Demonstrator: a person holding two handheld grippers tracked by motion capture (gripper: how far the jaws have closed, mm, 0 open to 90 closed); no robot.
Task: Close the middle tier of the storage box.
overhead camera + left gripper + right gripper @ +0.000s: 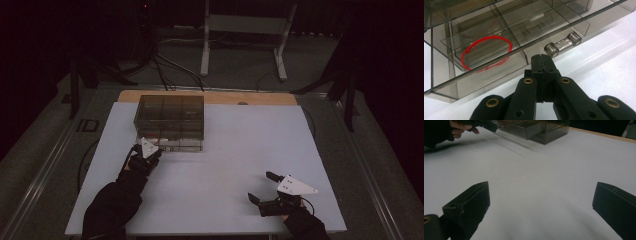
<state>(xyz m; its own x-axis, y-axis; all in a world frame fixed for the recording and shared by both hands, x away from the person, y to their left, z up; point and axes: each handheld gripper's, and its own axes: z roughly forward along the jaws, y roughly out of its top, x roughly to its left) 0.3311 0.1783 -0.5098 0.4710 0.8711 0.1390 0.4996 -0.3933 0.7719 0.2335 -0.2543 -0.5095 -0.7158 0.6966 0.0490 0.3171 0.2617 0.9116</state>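
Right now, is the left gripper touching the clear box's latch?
Cannot tell. In the left gripper view, the left gripper, jaws shut, ends just below the latch on the smoky clear box; any gap is too slim to judge.

red cord (pixel 486 51), perhaps smoky-grey box (pixel 524 22)

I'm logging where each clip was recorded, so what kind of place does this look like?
Probably a lab or workshop set up for recording, kept dim. A white table stands on a bare floor with loose cables and a metal stand behind it. On the table sits a smoky plastic compartment box.
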